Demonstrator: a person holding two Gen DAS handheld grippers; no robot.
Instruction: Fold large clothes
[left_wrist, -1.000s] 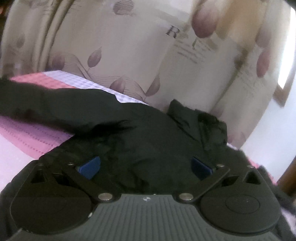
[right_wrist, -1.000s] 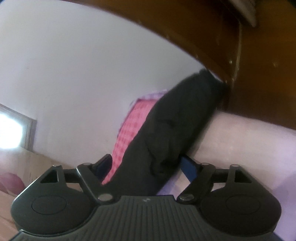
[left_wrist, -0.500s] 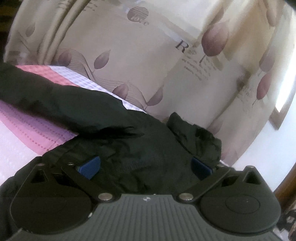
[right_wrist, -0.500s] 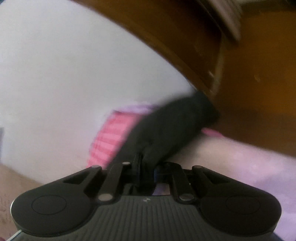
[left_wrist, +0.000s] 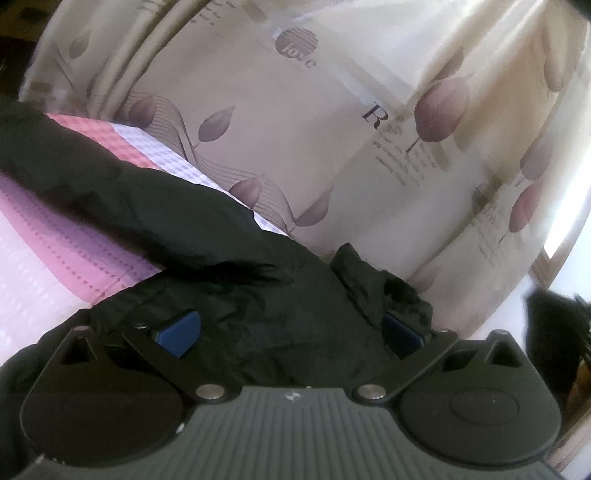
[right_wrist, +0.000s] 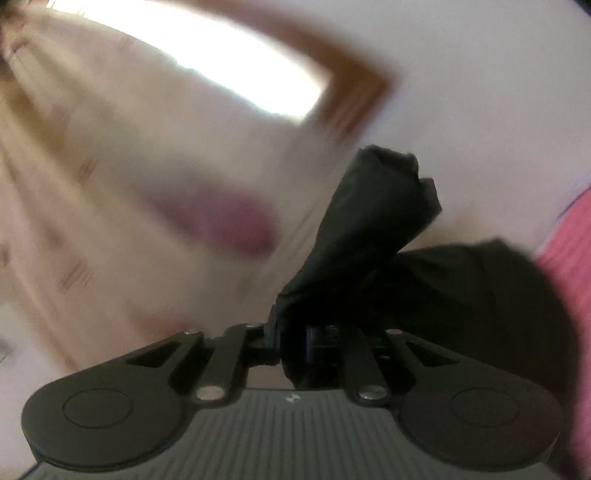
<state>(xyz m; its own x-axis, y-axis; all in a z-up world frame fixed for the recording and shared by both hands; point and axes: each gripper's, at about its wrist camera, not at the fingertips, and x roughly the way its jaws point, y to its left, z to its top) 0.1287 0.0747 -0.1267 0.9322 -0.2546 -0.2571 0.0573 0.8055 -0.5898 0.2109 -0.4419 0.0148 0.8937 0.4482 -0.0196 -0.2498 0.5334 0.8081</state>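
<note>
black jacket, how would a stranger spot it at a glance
Start at the leaf-print curtain; below it lies a pink and lilac checked bedspread. The black jacket sprawls across it, the only dark, crinkled thing there, one sleeve stretched leftward.

- Large black crinkled fabric jacket (left_wrist: 229, 236): spread across pink-and-white checked bedding, one sleeve stretched out leftward, collar bunched.
- Another sleeve end (right_wrist: 373, 221): raised, pinched, standing upright.

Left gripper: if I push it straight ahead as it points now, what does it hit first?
Most likely the black padded jacket, bunched between the open blue pads of the left gripper. Past it hangs the beige leaf-print curtain; depth is unclear.
</note>
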